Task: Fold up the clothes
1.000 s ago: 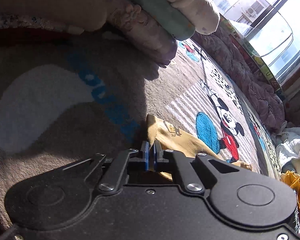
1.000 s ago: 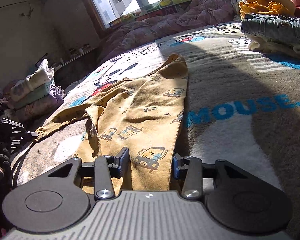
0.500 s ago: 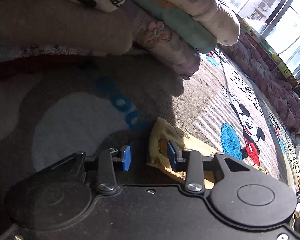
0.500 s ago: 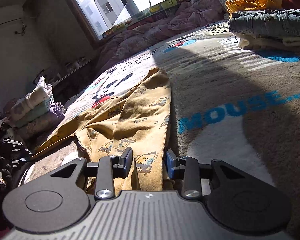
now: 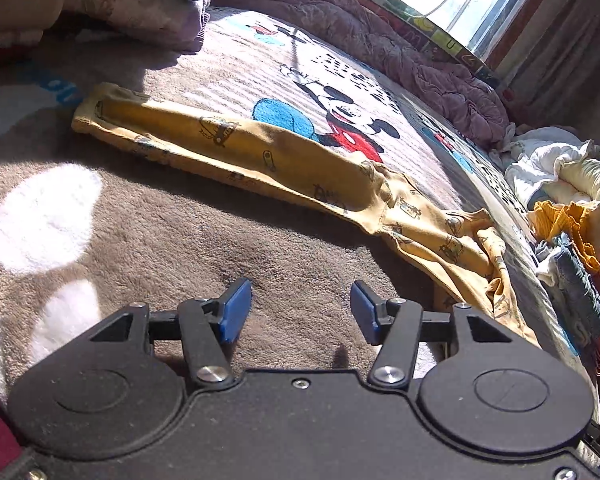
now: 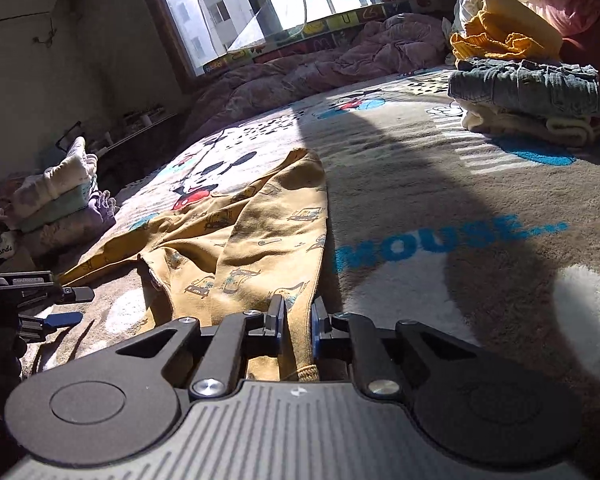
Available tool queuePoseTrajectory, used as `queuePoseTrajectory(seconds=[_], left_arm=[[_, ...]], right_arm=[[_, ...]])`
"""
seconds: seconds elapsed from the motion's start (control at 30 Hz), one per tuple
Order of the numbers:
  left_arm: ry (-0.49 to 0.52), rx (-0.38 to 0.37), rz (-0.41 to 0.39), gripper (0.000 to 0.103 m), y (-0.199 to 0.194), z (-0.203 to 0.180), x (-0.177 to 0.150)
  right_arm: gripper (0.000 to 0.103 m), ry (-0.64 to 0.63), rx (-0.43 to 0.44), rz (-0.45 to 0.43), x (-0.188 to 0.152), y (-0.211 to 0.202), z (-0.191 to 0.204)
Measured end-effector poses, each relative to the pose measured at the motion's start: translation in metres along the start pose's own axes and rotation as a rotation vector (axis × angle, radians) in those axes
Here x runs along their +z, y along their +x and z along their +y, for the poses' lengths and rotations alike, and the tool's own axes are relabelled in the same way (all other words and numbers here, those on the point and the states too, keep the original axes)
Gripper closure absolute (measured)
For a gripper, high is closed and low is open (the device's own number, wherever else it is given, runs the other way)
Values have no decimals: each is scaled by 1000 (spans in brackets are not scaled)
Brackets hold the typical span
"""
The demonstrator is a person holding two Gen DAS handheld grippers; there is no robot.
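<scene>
A pair of yellow printed trousers (image 5: 284,156) lies spread on the Mickey Mouse blanket (image 5: 180,232). One leg stretches to the left in the left wrist view, its cuff at the far end. My left gripper (image 5: 300,308) is open and empty, hovering over bare blanket in front of that leg. In the right wrist view the trousers (image 6: 260,232) run away from me, and my right gripper (image 6: 298,320) is shut on their near edge. The left gripper also shows in the right wrist view (image 6: 60,304) at the left edge.
A stack of folded clothes (image 6: 56,196) sits at the left. Folded jeans on a pile (image 6: 524,84) sit at the right, with loose clothes (image 5: 560,184) beside. A purple quilt (image 5: 380,36) lies under the window.
My left gripper opened, let go of the trouser leg cuff and pulled back from it. My right gripper closed on the near edge of the trousers.
</scene>
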State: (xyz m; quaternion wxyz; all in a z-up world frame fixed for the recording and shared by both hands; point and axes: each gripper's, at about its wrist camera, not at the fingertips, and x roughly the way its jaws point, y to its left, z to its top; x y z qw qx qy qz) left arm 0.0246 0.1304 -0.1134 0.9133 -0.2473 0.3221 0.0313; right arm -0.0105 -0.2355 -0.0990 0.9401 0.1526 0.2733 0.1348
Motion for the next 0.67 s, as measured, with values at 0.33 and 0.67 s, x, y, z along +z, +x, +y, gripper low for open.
queuePoseTrajectory(seconds=[0.33,0.67], left_arm=[[-56,-55,-2,41,-1,11,1],[-70,-65,0,40,0,13,1]], right_arm=[[101,58,-60,-34,21,-5,-23],[57,130,-17,110,14,-5,-28]])
